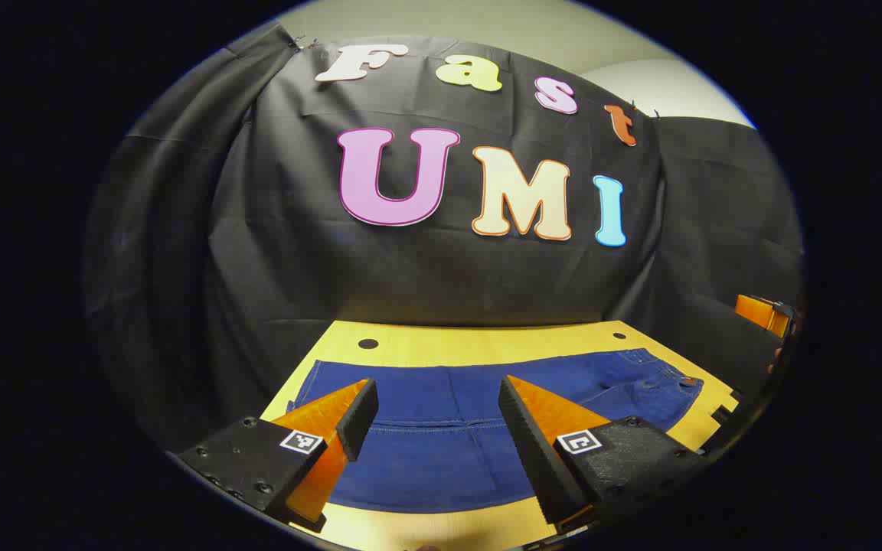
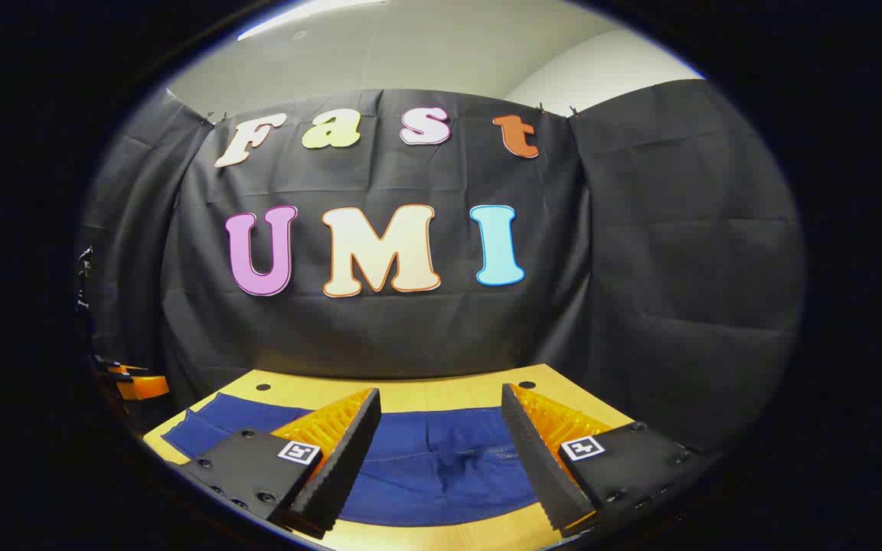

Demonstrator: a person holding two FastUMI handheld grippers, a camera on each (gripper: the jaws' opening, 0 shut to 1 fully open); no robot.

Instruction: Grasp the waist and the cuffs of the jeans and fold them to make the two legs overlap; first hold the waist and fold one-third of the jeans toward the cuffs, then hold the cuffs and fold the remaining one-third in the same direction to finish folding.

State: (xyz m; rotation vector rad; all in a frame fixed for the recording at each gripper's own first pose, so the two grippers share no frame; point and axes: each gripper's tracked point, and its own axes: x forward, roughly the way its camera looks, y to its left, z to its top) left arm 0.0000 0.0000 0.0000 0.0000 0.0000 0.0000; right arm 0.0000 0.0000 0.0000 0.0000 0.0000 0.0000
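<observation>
The jeans [image 1: 441, 428] lie flat on the desk [image 1: 487, 340], spread crosswise in front of the black cloth wall [image 1: 295, 252]. In the left gripper view the waist [image 1: 667, 379], with its button and pocket stitching, lies toward the right end of the desk, and a seam runs across the cloth between the fingers. The left tongs [image 1: 437, 402] hang above the jeans with the 2 fingers set wide apart and nothing between them. In the right gripper view the right tongs [image 2: 441, 409] are likewise spread wide and hold nothing, poised over the jeans [image 2: 433, 467], whose blue cloth reaches to the left across the desk [image 2: 441, 394]. At that view's left edge part of the other tongs shows.
</observation>
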